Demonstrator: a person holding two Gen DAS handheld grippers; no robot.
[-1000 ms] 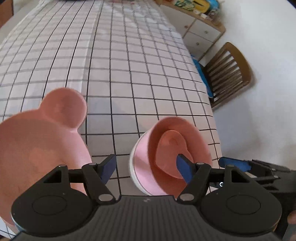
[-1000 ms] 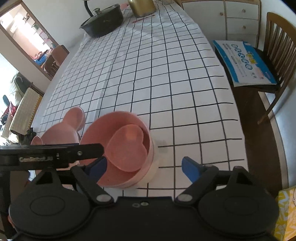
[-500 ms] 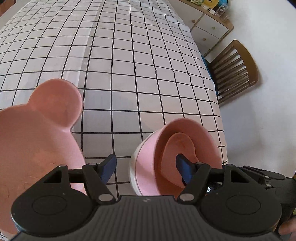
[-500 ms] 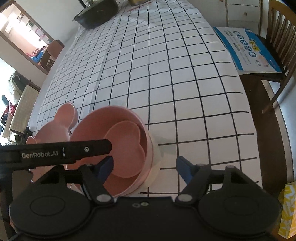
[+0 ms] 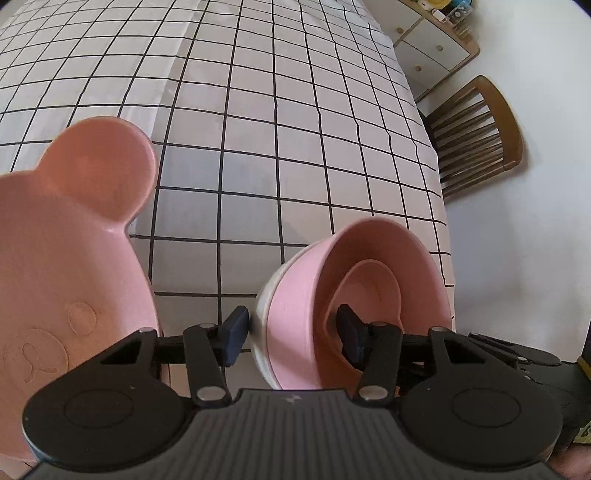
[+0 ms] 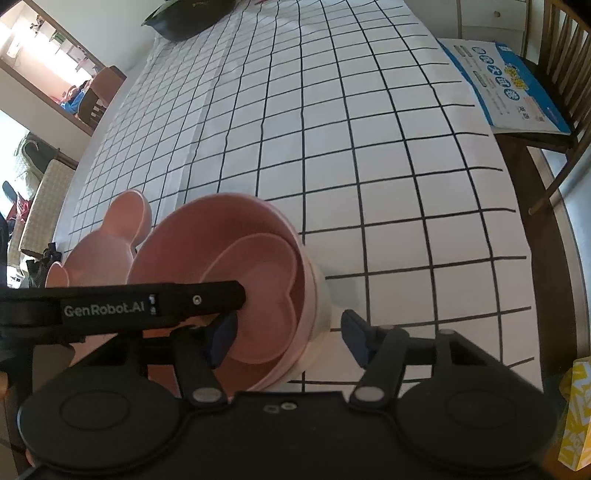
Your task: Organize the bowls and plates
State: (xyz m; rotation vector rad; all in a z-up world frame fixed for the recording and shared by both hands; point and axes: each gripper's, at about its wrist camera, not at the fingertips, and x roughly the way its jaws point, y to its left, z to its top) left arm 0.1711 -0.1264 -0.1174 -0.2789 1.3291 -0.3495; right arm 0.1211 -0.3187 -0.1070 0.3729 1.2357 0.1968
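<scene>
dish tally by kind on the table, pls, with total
Bear-shaped pink plate: 1
Pink bowl: 1
White bowl, under the pink bowl: 1
Heart-shaped pink dish, inside the pink bowl: 1
Black lidded pot, far end of the table: 1
Total: 5

Ahead of both grippers the checked tablecloth [image 5: 288, 155] lies bare and open far across the table. Close in, the stacked pink bowls [image 5: 354, 295] fill the space between the left gripper's [image 5: 293, 334] fingers. The bear-shaped plate [image 5: 70, 266] blocks its left side; a narrow strip of cloth separates them.
</scene>
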